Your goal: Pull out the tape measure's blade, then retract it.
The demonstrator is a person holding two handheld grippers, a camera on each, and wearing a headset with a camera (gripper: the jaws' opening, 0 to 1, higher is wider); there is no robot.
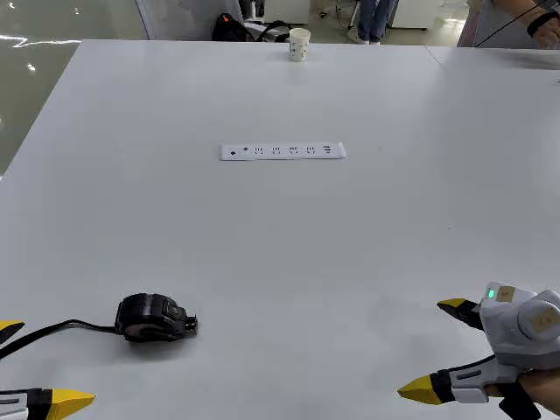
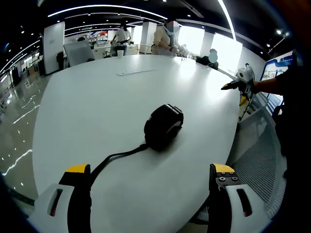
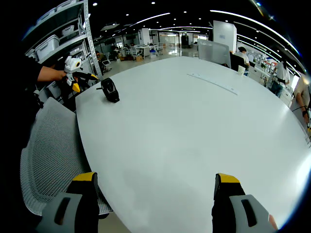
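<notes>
A black tape measure (image 1: 154, 318) lies on the white table (image 1: 280, 236) near its front left, with a black strap trailing left from it. In the left gripper view the tape measure (image 2: 164, 126) sits a little ahead of my left gripper (image 2: 150, 172), whose yellow-tipped jaws stand wide apart with nothing between them. My left gripper (image 1: 31, 367) is at the lower left corner of the head view. My right gripper (image 1: 442, 348) is open at the lower right, far from the tape measure (image 3: 110, 90), and holds nothing.
A white power strip (image 1: 282, 150) lies flat at the table's middle. A paper cup (image 1: 299, 44) stands near the far edge. A mesh chair (image 3: 48, 150) sits by the table's near edge. People stand and sit beyond the table.
</notes>
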